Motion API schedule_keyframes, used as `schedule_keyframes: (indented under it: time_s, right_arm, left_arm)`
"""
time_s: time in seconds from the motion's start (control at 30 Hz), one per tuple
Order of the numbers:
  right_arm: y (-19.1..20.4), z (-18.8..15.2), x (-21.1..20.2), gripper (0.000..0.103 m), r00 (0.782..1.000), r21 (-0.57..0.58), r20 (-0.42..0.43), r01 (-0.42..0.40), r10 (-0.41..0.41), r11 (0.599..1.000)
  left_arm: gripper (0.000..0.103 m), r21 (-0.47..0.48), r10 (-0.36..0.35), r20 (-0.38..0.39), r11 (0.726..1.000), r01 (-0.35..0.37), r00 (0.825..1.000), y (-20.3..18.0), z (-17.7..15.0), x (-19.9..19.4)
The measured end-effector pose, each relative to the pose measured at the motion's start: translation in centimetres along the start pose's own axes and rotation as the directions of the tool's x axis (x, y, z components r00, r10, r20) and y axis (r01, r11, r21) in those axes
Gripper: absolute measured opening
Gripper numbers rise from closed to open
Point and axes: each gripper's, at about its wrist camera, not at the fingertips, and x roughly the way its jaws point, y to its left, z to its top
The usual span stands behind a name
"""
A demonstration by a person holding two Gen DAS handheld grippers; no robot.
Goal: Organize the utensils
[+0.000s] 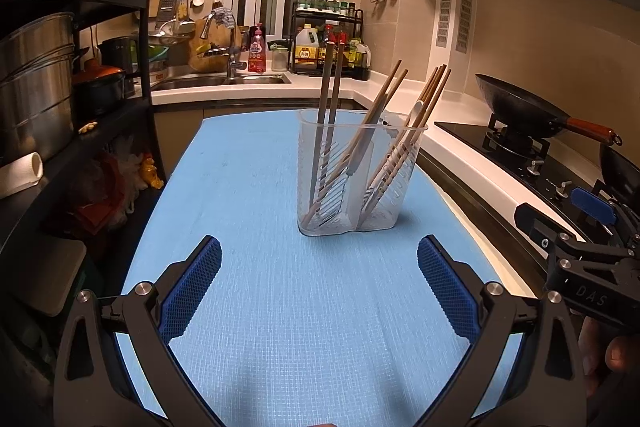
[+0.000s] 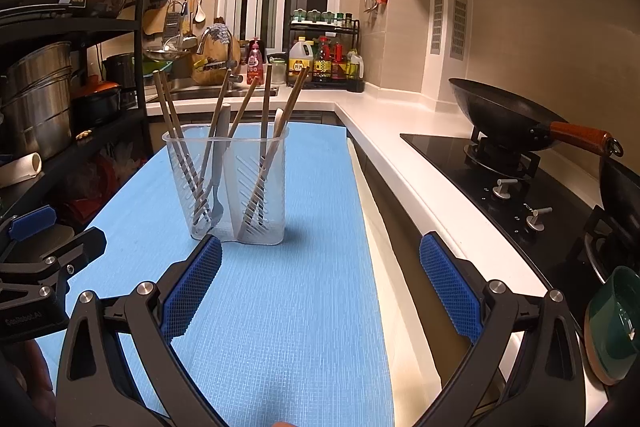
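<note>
A clear plastic utensil holder [image 1: 384, 203] stands upright on the blue mat [image 1: 280, 287]. It holds several wooden chopsticks [image 1: 430, 95], a grey-handled fork [image 1: 360, 155] and a white spoon [image 1: 417, 107]. The holder also shows in the right wrist view [image 2: 256, 223], left of centre. My left gripper [image 1: 319, 291] is open and empty, a little short of the holder. My right gripper [image 2: 320, 295] is open and empty; its left pad is just in front of the holder's base. Each gripper's body shows at the edge of the other's view, the right one [image 1: 588, 267] and the left one [image 2: 36, 267].
A black shelf rack [image 1: 60, 107] with steel pots stands on the left. A white counter [image 2: 420, 155] runs along the right, with a black wok [image 2: 512, 123] on the gas hob. A sink [image 1: 224, 81] and a bottle rack [image 1: 328, 47] are at the back. A green cup [image 2: 616, 323] sits at the right.
</note>
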Motion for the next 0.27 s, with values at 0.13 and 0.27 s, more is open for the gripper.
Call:
schedule_keyframes:
  time_s: [0.13,0.27]
  right_arm:
    - [0.05,-0.05,0.02,0.098,1.0,-0.001,0.0,0.001,-0.001,1.0]
    - [0.07,-0.05,0.02,0.098,1.0,-0.001,0.0,0.0,0.0,1.0]
  left_arm:
    - [0.095,0.005,0.017,-0.008,1.0,-0.017,1.0,-0.04,0.12,0.24]
    - [0.095,0.003,0.016,-0.007,1.0,-0.016,1.0,0.08,0.21,0.15]
